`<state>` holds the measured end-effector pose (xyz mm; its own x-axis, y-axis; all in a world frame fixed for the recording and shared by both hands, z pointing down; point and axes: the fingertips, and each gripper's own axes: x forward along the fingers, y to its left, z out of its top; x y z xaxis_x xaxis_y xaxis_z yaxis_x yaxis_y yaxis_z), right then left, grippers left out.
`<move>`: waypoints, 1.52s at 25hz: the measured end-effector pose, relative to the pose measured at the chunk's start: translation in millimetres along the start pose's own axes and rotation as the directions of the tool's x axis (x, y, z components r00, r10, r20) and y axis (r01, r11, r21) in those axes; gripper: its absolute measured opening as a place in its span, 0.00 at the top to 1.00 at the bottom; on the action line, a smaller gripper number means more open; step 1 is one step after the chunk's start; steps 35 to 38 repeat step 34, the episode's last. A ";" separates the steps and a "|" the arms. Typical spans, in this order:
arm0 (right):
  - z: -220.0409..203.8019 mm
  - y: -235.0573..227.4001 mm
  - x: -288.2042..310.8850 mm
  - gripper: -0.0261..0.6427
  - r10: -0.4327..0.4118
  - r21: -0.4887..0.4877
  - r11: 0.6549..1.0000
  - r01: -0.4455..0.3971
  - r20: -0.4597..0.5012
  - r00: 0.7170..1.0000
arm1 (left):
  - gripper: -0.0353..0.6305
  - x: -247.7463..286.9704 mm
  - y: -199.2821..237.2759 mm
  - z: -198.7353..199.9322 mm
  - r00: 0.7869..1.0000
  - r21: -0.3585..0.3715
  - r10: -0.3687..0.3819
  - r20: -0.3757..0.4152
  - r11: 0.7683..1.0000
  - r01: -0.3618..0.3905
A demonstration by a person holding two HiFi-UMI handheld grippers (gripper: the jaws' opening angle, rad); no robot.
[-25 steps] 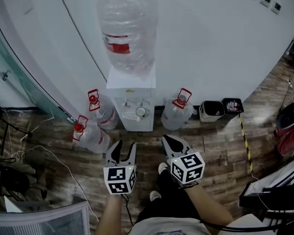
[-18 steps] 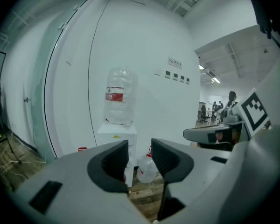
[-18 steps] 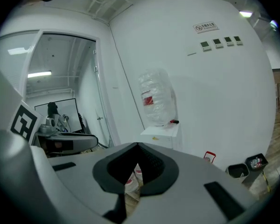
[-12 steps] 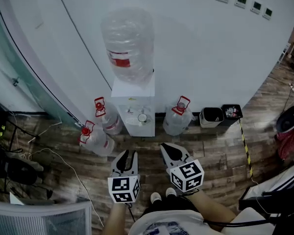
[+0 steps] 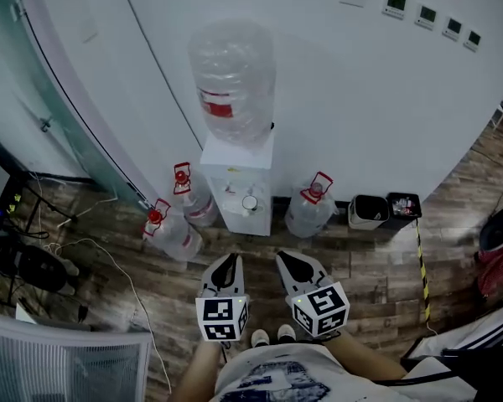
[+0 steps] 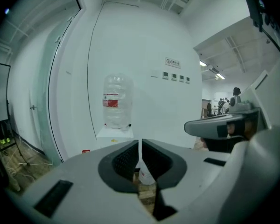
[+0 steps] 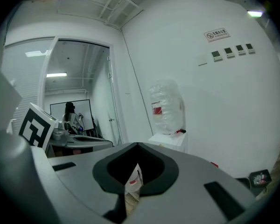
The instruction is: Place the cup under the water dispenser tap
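A white water dispenser (image 5: 239, 193) stands against the wall with a big clear bottle (image 5: 233, 82) on top. In the recess on its front, below the taps, sits a small white cup (image 5: 250, 202). My left gripper (image 5: 226, 266) and right gripper (image 5: 290, 263) hover side by side over the wooden floor, well short of the dispenser. The left jaws have just been closing and now stand together with nothing between them (image 6: 140, 143). The right gripper (image 7: 136, 146) is shut and empty too. Both gripper views show the bottle (image 6: 115, 101) (image 7: 167, 106) ahead.
Three spare water jugs with red handles stand beside the dispenser (image 5: 193, 199) (image 5: 172, 234) (image 5: 308, 209). Two small bins (image 5: 369, 212) sit to the right against the wall. Cables (image 5: 92, 258) trail on the floor at left. A person's shoes (image 5: 268, 337) show below the grippers.
The left jaws went from open to shut. Both grippers drew back from the dispenser and rose, so the dispenser and cup now sit farther from them.
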<state>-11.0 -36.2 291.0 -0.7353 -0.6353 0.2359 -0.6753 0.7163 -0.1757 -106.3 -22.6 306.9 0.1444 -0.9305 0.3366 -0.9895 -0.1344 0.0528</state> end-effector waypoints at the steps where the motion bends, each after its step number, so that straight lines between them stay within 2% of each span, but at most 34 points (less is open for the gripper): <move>1: 1.7 -2.7 -1.5 0.93 -0.001 0.000 1.000 0.001 0.002 1.000 | 0.84 0.2 -1.2 0.7 1.000 0.005 0.008 0.001 1.000 -0.008; 11: 5.3 -22.6 1.4 0.93 -0.026 0.017 1.000 0.026 0.012 1.000 | 0.87 7.9 3.8 15.2 0.999 0.021 0.036 0.025 0.999 -0.036; 24: 0.0 -24.3 -0.1 0.93 -0.021 0.023 1.000 0.021 0.005 1.000 | 0.87 16.6 -4.5 3.7 1.000 0.023 0.014 -0.001 1.000 -0.014; 38: -3.5 -22.3 6.7 0.93 -0.010 0.025 1.000 0.010 -0.008 1.000 | 0.87 20.5 0.4 -1.3 1.000 0.012 0.023 -0.009 1.000 -0.023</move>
